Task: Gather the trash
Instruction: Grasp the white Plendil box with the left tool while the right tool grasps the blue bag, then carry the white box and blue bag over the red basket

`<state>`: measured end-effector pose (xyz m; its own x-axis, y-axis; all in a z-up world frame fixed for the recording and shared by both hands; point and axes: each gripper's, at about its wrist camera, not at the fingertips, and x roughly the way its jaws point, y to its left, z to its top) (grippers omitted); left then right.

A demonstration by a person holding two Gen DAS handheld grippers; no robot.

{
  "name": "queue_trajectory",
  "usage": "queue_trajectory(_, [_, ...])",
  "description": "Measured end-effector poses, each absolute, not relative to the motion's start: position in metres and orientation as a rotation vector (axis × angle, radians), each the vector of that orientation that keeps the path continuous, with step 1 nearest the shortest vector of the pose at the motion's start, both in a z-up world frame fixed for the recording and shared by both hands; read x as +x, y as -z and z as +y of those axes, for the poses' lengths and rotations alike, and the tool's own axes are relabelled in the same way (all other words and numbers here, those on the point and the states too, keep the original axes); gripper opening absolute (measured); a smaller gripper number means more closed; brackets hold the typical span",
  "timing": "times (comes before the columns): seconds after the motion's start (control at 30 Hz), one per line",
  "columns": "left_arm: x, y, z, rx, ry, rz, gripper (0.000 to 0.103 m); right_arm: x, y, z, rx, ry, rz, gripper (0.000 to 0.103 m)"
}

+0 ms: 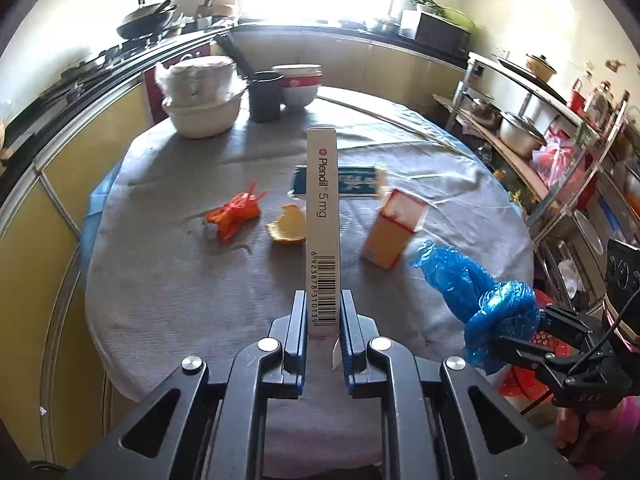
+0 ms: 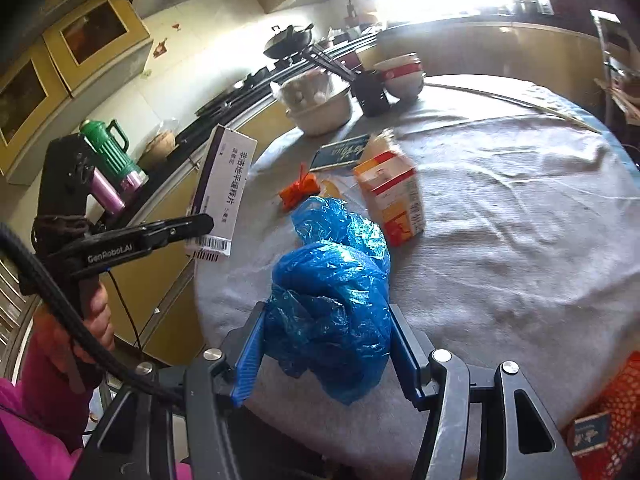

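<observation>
My left gripper (image 1: 323,312) is shut on a white Plendil medicine box (image 1: 323,216), held edge-on above the round table; it also shows in the right wrist view (image 2: 226,184). My right gripper (image 2: 326,340) is shut on a crumpled blue plastic bag (image 2: 332,292), held over the table's near edge, also visible in the left wrist view (image 1: 472,288). On the grey tablecloth (image 1: 180,280) lie an orange wrapper (image 1: 234,214), a yellow scrap (image 1: 290,226), an orange-and-white carton (image 1: 394,228) and a dark blue flat packet (image 1: 356,184).
Bowls (image 1: 204,96), a dark cup (image 1: 265,96) and stacked red-rimmed bowls (image 1: 300,84) stand at the table's far side. A red mesh basket (image 2: 616,412) sits low at the right. A shelf with pots (image 1: 520,128) stands right; the kitchen counter (image 1: 80,80) runs left.
</observation>
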<state>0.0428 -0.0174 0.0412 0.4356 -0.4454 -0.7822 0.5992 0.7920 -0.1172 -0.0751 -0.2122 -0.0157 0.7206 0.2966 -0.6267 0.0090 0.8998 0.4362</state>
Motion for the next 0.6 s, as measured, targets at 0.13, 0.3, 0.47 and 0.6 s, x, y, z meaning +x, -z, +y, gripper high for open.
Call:
queue_trajectory(0.13, [0.028, -0.050, -0.031, 0.216, 0.675, 0.887, 0.015, -0.092, 0.010, -0.225, 0.461, -0.134, 0.734, 0.060])
queue_trajectory(0.3, [0.016, -0.055, -0.046, 0.242, 0.688, 0.872, 0.015, -0.111, 0.004, -0.240, 0.482, -0.099, 0.705, 0.060])
queue_trajectory(0.47, [0.006, -0.058, -0.060, 0.279, 0.691, 0.856, 0.015, -0.127, -0.002, -0.249, 0.492, -0.081, 0.675, 0.060])
queue_trajectory(0.6, [-0.002, -0.062, -0.071, 0.303, 0.699, 0.844, 0.015, -0.134, -0.005, -0.255, 0.498, -0.073, 0.661, 0.060])
